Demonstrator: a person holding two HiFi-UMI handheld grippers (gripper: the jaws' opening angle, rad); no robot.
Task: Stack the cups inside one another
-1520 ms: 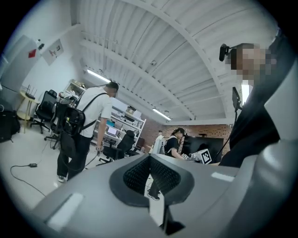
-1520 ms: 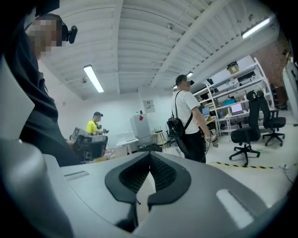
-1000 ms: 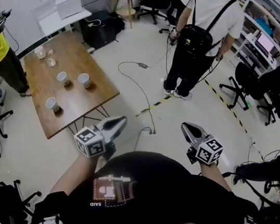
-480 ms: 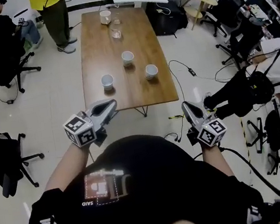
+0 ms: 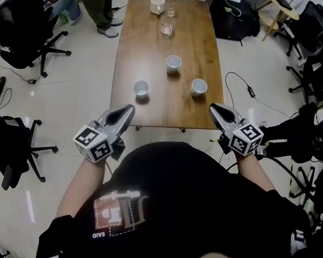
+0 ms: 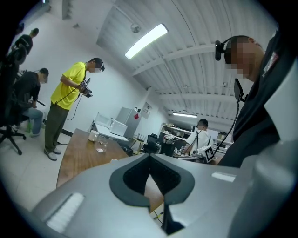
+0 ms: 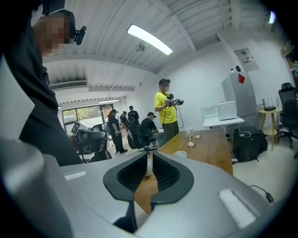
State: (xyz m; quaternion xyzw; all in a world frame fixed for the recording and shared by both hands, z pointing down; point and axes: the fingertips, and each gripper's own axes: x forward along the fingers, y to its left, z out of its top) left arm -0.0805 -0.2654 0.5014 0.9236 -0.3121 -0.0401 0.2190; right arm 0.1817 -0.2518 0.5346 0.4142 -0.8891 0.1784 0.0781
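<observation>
Three white cups stand upright and well apart on the wooden worktop, each on its own. The middle cup is at 2 o'clock of the left cup, and the right cup is at 5 o'clock of the middle cup. Toward 12 o'clock, at the worktop's far end, stand a fourth cup and a glass.

The left gripper is held by the worktop's near edge, at 7 o'clock of the left cup. Its fingers meet at the tips with nothing between them. The right gripper is at 5 o'clock of the right cup. Its fingers are opening and stand a narrow slit apart. They hold nothing; only a distant cup shows through the gap.
</observation>
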